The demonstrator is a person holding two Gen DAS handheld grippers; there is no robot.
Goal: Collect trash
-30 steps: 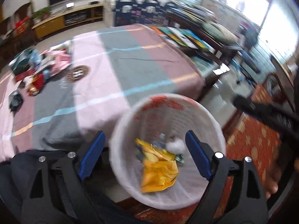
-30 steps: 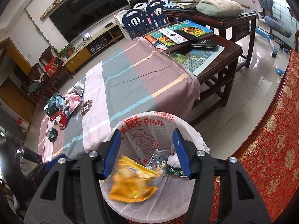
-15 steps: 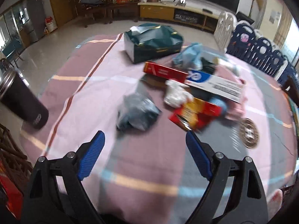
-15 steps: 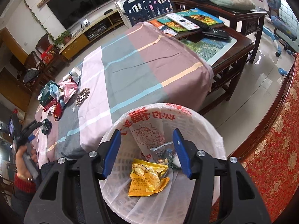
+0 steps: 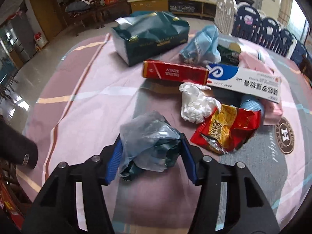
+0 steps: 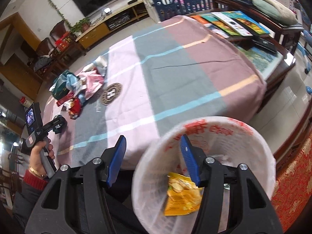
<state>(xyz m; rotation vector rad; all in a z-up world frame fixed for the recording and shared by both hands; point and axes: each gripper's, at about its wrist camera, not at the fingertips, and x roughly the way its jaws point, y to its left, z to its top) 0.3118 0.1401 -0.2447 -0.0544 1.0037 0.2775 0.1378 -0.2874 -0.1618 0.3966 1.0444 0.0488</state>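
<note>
**On the bench: left fingers closing on the bag**

On the bench [image 5: 87, 101] my left gripper [image 5: 151, 156] has just been closing; its fingers [image 5: 114, 158] now press both sides of the crumpled grey bag [image 5: 148, 140], which rests on the cloth. Just right of it lie a red wrapper [image 5: 228, 130] and a tissue [image 5: 195, 103]. My right gripper [image 6: 154, 159] stands half open, nothing between the fingers, at the bin [image 6: 253, 136] rim; a yellow packet [image 6: 182, 197] lies inside.

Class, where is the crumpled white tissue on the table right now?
In the left wrist view, the white tissue lies right of centre, between the red box behind it and the red snack bag.
</note>
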